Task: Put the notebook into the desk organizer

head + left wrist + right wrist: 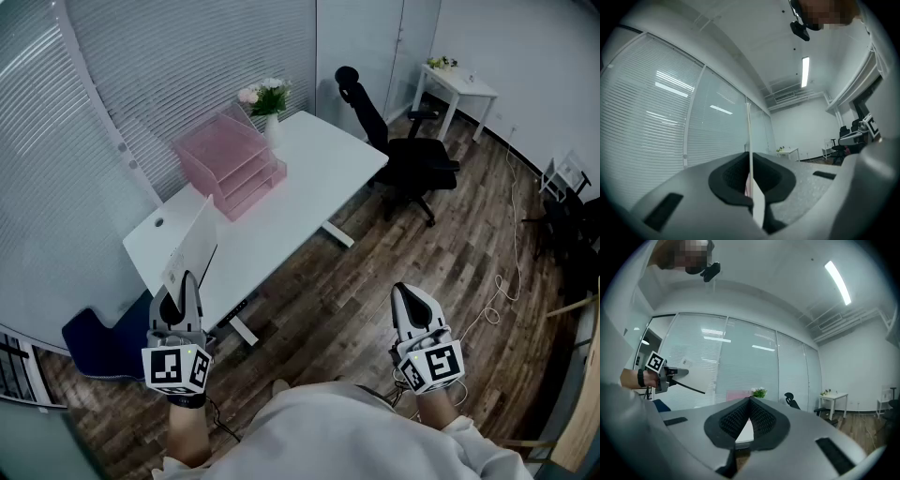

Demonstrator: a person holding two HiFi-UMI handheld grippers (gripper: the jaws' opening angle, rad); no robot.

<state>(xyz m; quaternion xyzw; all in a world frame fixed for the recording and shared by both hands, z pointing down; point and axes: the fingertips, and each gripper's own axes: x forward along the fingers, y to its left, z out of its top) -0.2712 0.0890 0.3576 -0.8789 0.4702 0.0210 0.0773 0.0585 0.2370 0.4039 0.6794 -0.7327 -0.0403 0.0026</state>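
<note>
My left gripper (187, 284) is shut on a thin white notebook (194, 246), held upright on edge in front of the near end of the white desk (314, 173). In the left gripper view the notebook's edge (749, 140) runs up as a narrow white line from between the closed jaws. The right gripper view shows the notebook (696, 373) sticking out of the left gripper (670, 373). The pink translucent desk organizer (230, 159) stands at the desk's back, well beyond the notebook. My right gripper (411, 294) hangs over the wooden floor, shut, with nothing in it.
A vase of flowers (268, 99) stands beside the organizer. A black office chair (403, 150) sits at the desk's far end, with a small white table (459, 86) behind it. A blue seat (98, 342) lies low left. A white cable (502, 291) runs along the floor.
</note>
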